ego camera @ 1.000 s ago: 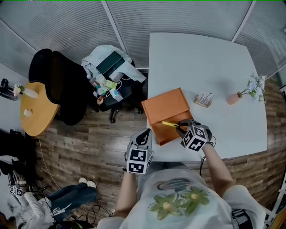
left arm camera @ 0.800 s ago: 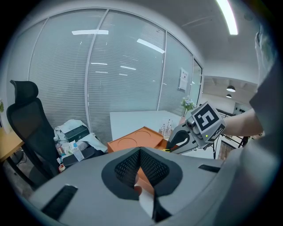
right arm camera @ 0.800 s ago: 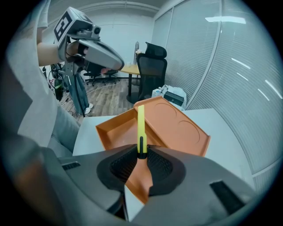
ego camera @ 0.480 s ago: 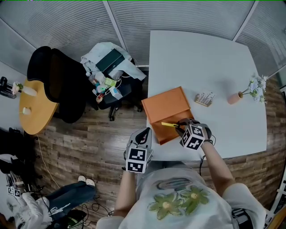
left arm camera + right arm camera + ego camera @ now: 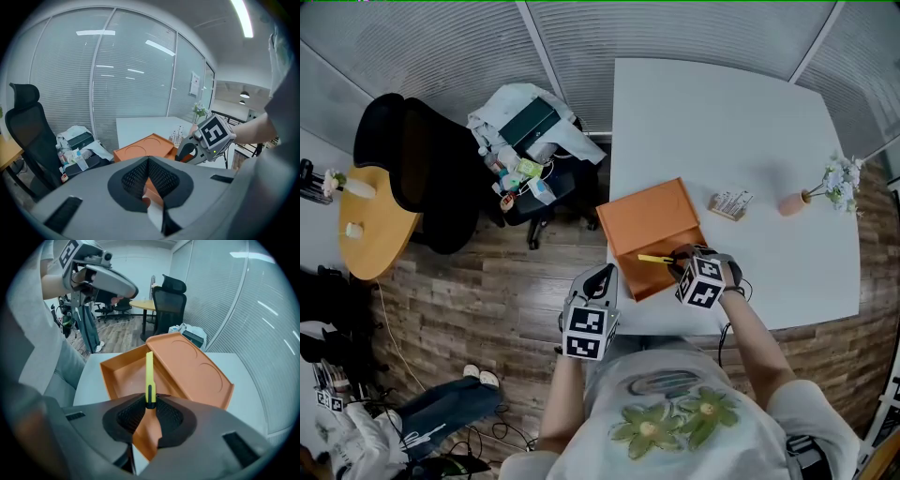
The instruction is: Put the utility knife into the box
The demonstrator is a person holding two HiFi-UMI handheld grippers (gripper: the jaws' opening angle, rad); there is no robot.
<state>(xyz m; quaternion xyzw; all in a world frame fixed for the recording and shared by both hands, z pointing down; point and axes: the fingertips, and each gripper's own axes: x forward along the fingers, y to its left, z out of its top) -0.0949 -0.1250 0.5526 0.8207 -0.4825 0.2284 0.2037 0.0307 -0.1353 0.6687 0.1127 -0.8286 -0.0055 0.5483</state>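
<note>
A yellow utility knife [image 5: 149, 376] sticks out forward from my right gripper [image 5: 150, 405], whose jaws are shut on its dark rear end. In the head view the utility knife [image 5: 654, 260] hangs over the open tray of the orange box [image 5: 630, 247], with the right gripper [image 5: 679, 263] at the box's near right side. The orange box [image 5: 121, 372] has its lid [image 5: 192, 366] lying against its far side. My left gripper [image 5: 602, 284] hovers off the table's near left edge, jaws closed with nothing in them; it sees the box [image 5: 140, 150] ahead.
The white table [image 5: 750, 131] carries a small rack of items [image 5: 728, 205] and a pink vase with flowers [image 5: 791, 204] at the right. A black office chair [image 5: 422, 169], a cluttered stool [image 5: 530, 141] and a round yellow table [image 5: 375, 225] stand to the left.
The right gripper has shifted slightly left and away with the knife, which stays over the box's tray. The left gripper has barely moved.
</note>
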